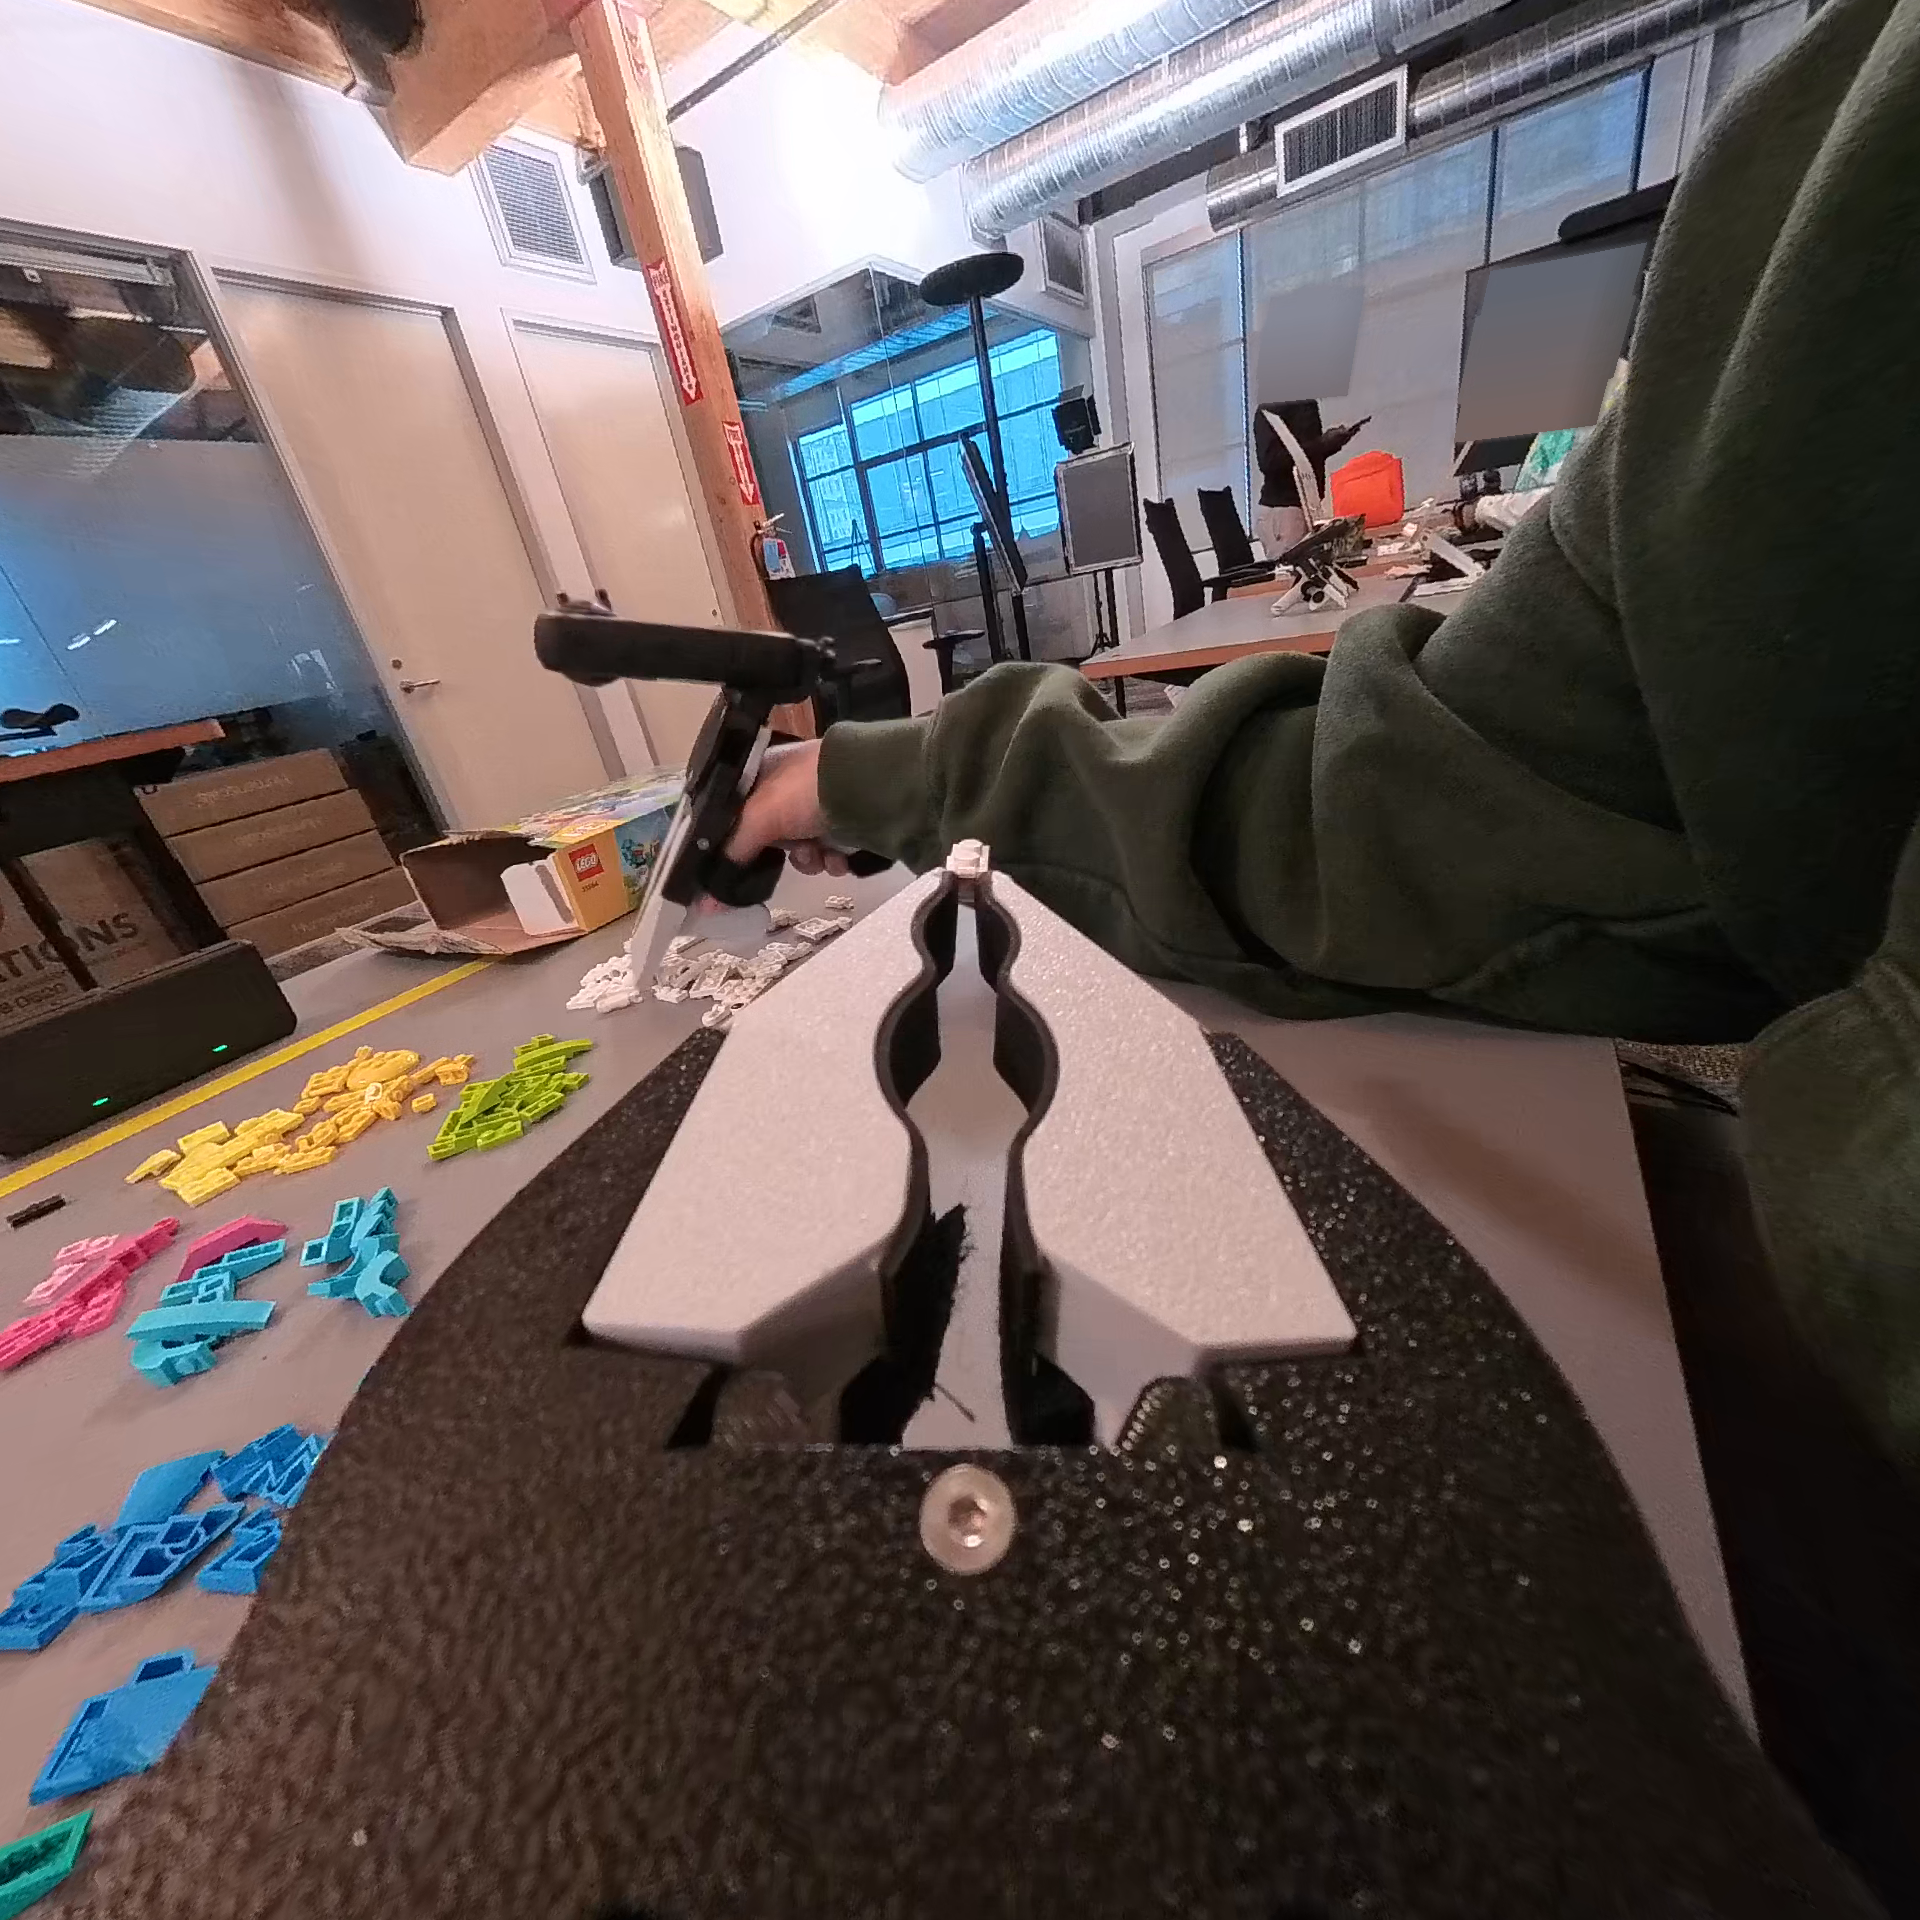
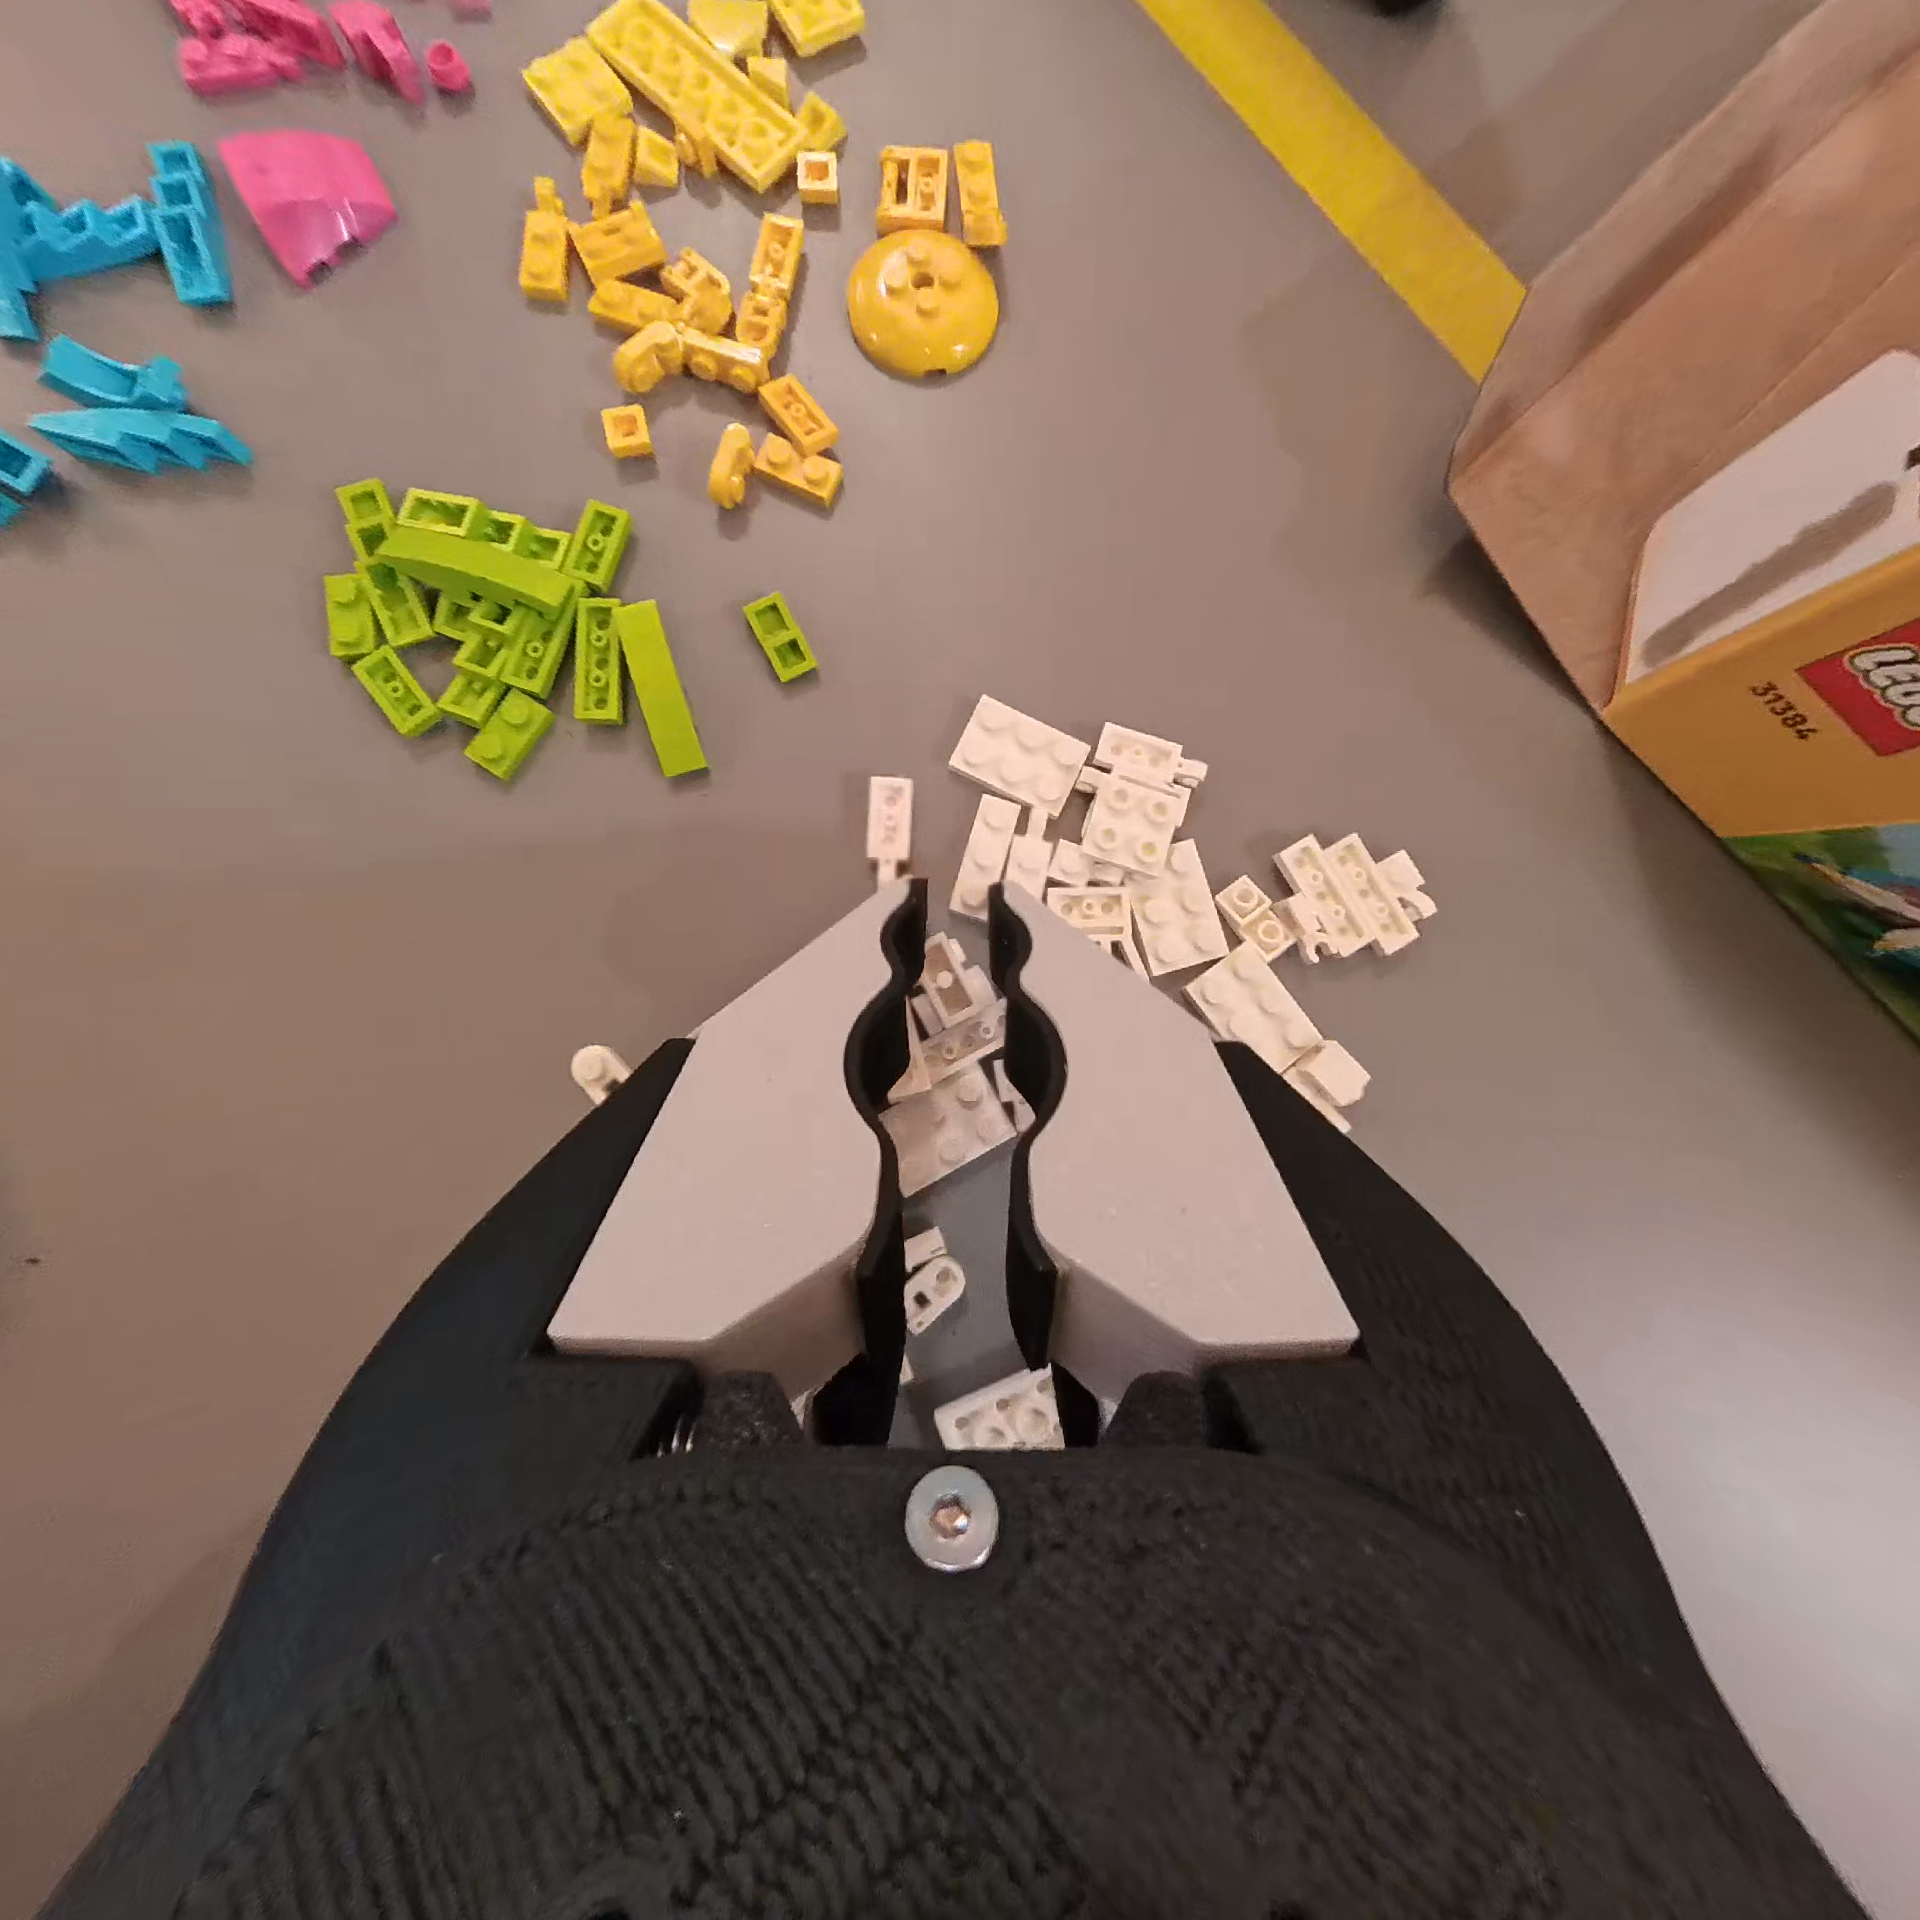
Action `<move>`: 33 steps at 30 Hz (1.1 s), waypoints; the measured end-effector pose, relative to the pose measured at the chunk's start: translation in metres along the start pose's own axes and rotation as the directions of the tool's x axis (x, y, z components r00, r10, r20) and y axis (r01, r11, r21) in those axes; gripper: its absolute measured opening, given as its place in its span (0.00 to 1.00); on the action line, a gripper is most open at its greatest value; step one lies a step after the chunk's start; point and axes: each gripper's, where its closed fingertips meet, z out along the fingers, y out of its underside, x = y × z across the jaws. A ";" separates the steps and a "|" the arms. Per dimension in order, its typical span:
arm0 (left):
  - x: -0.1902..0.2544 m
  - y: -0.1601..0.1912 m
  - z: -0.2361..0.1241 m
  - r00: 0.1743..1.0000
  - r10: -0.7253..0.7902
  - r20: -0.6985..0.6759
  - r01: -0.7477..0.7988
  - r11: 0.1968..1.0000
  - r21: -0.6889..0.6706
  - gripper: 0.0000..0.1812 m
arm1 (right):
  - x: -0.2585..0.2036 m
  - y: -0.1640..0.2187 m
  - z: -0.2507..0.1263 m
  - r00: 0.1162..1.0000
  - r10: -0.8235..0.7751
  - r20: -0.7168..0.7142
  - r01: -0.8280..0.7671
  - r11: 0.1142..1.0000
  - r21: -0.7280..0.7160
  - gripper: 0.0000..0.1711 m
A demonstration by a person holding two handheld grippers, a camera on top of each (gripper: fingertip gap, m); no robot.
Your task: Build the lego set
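Left gripper (image 1: 964,883): jaws nearly closed, pinching a small white piece (image 1: 966,858) at the tips, raised above the grey table (image 1: 644,1049). Right gripper (image 2: 954,896): jaws parted by a narrow gap, holding nothing, poised over the white brick pile (image 2: 1143,883) with 1 small white brick (image 2: 943,971) visible between the tips. Lime-green bricks (image 2: 499,613) lie to the far left of it, yellow bricks (image 2: 717,208) farther still. The opened set box (image 2: 1766,623) sits at the right.

Left hand-held gripper (image 1: 967,871) pinches a small white brick assembly (image 1: 967,860) above the grey table (image 1: 540,1174); right hand-held gripper (image 1: 642,961) tips down into white bricks (image 1: 717,971).
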 end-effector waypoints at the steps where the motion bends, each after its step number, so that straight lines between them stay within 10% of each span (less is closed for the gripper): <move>1: 0.000 0.000 0.000 1.000 0.000 0.000 0.000 1.000 0.000 0.00 | -0.001 -0.001 0.001 1.000 0.001 0.003 -0.001 1.000 0.004 0.06; 33: -0.001 0.000 0.000 1.000 0.000 -0.001 0.000 1.000 0.002 0.00 | -0.028 0.001 0.001 0.993 0.030 0.110 -0.024 0.998 -0.058 0.12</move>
